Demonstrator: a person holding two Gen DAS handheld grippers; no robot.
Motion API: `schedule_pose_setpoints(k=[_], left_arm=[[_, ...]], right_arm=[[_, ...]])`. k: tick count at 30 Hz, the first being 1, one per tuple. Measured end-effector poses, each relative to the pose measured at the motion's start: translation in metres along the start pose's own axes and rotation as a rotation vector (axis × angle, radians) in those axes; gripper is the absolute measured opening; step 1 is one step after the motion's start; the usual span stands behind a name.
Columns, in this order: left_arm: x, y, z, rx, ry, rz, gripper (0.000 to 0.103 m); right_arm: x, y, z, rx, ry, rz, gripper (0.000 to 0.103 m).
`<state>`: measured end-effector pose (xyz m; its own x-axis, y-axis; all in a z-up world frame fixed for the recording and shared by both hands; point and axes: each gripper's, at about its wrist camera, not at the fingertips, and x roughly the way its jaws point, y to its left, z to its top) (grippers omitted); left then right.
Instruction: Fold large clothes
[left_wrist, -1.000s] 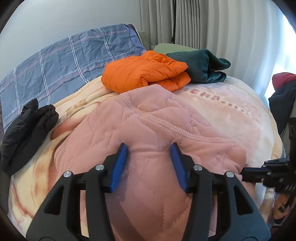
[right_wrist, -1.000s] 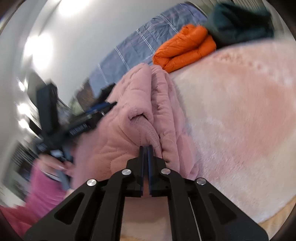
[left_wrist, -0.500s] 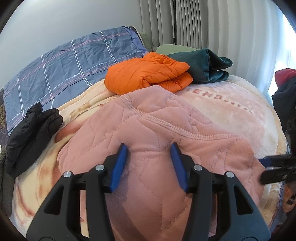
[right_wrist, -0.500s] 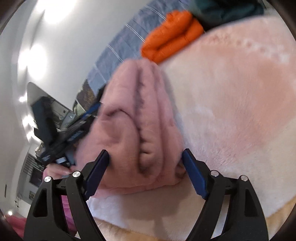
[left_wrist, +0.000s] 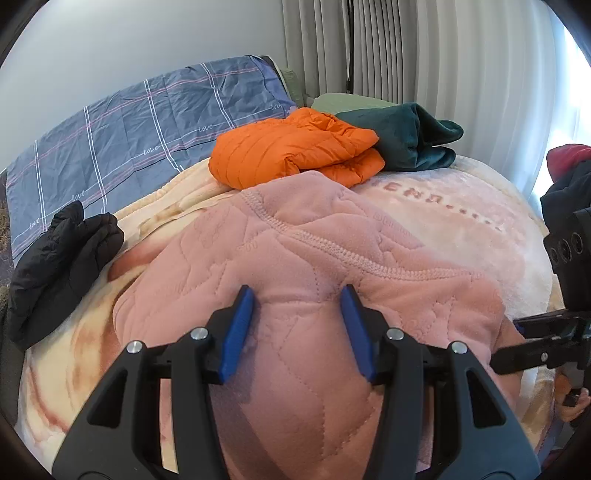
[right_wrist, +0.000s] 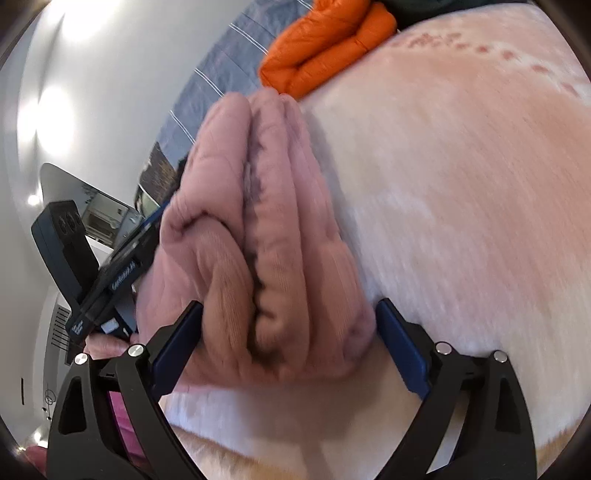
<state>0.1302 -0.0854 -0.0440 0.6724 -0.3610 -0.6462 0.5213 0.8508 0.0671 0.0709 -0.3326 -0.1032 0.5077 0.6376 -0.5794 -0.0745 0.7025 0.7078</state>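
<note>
Pink quilted garment lies between half-spread left gripper and opening right gripper, neither pinching

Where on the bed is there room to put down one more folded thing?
Bare blanket lies right of the pink garment, below the green clothes. It is crowded at the back: orange jacket against green clothes, and left, by the black jacket.

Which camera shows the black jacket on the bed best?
The left wrist view: the black jacket lies in full sight at the bed's left edge, beside the checked pillow. The right wrist view shows none of it; the pink quilted garment fills that side.
</note>
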Motion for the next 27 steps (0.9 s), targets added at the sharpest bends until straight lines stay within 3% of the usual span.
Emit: schedule_pose_setpoints(k=[4,7,11,17,22,26,27], left_arm=[[0.000,0.000,0.000,-0.004,0.000,-0.003,0.051],[0.000,0.001,0.001,-0.011,-0.001,-0.008,0.051],[0.000,0.001,0.001,-0.015,-0.002,-0.010,0.051],[0.000,0.003,0.002,-0.025,-0.004,-0.017,0.051],[0.001,0.003,0.002,-0.029,-0.011,-0.020,0.051],[-0.015,0.017,0.001,-0.122,-0.069,-0.078,0.053],[-0.020,0.023,0.001,-0.157,-0.079,-0.103,0.058]], right_arm=[[0.002,-0.004,-0.001,0.026,0.006,0.021,0.094],[0.011,-0.002,0.006,0.049,0.003,0.035,0.102],[0.021,0.007,0.010,0.048,-0.003,-0.004,0.102],[0.006,0.017,-0.003,0.008,-0.089,-0.047,0.068],[0.004,0.022,-0.010,-0.011,-0.130,-0.083,0.065],[-0.001,0.022,-0.014,-0.014,-0.145,-0.086,0.067],[-0.002,0.021,-0.015,-0.014,-0.145,-0.085,0.067]])
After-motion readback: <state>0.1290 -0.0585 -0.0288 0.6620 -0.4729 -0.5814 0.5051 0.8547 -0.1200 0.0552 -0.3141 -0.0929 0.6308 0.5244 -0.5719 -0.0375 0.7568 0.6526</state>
